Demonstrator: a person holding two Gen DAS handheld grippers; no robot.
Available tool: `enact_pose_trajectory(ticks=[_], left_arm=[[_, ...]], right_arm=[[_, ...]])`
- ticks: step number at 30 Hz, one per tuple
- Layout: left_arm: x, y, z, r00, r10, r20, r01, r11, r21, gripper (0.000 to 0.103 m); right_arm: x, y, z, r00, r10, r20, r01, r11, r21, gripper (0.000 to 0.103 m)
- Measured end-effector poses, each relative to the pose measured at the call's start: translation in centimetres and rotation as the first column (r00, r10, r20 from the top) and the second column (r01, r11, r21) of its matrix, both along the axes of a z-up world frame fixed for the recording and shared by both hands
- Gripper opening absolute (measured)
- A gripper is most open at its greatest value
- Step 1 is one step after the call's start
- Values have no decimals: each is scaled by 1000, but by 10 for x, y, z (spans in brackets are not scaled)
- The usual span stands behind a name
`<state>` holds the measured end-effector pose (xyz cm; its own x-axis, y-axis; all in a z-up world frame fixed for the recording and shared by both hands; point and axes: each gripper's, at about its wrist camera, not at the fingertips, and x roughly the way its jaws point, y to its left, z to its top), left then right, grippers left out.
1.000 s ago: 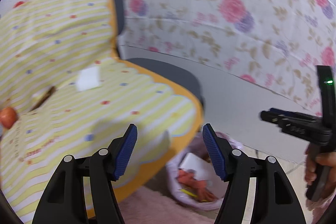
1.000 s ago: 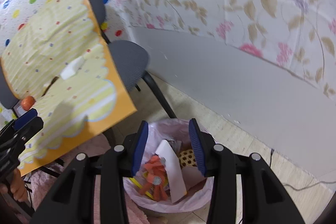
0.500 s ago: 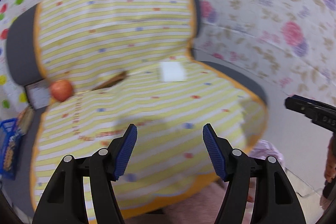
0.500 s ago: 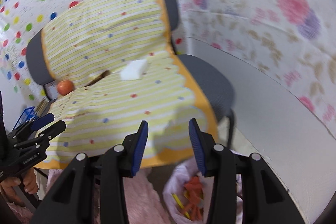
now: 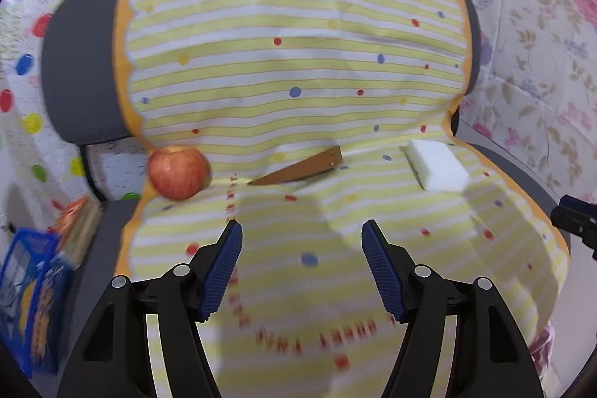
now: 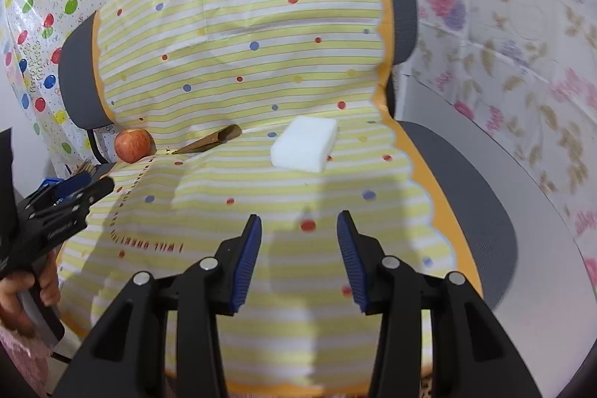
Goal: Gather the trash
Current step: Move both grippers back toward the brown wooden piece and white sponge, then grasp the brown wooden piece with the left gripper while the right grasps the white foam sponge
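Grippers face a chair [image 6: 481,196] draped in a striped yellow cloth [image 5: 298,69]. We hold the left gripper [image 5: 301,262] low over the seat, fingers spread wide with nothing between them. Our right gripper [image 6: 299,256] hovers level alongside, fingers spread too. Across the seat's back lie an apple [image 5: 179,172], a brown paper cone [image 5: 302,170] and a white foam block [image 6: 304,144], well apart from both.

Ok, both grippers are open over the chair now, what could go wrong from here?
The apple sits at the cloth's left edge and could roll off if nudged. The brown cone lies flat in the seat crease, so fingers may snag the loose cloth. The white block looks soft and could squash.
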<state>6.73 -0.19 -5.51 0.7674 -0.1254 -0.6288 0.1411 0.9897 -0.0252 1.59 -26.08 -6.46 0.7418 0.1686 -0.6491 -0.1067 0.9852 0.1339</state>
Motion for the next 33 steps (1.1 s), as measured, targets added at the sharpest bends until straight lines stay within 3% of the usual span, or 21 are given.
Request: enact_pose_trajectory(ticks=[2, 6, 13, 18, 26, 29, 33], left_arm=[[23, 1, -7, 1000, -13, -26, 13, 1000, 5, 67], [65, -6, -21, 998, -26, -59, 32, 995, 95, 67], [116, -11, -49, 979, -74, -189, 107, 980, 169, 65], [145, -15, -66, 959, -108, -260, 175, 951, 253, 49], [165, -30, -74, 951, -172, -259, 255, 909, 331, 48], [166, -31, -72, 948, -181, -261, 261, 911, 319, 27], [147, -36, -52, 955, -225, -195, 281, 898, 340, 11]], right_arm=[[16, 2, -2, 1000, 1, -10, -1, 1000, 1, 47], [44, 2, -7, 1000, 2, -30, -2, 1000, 14, 47], [82, 5, -17, 998, 1, -65, 1, 999, 33, 47], [101, 5, -22, 997, 4, -74, -1, 999, 38, 48], [115, 3, -29, 995, 0, -97, 3, 999, 34, 48], [114, 2, -30, 995, -8, -99, 12, 999, 43, 48], [114, -1, -31, 995, -14, -101, 19, 999, 43, 52]])
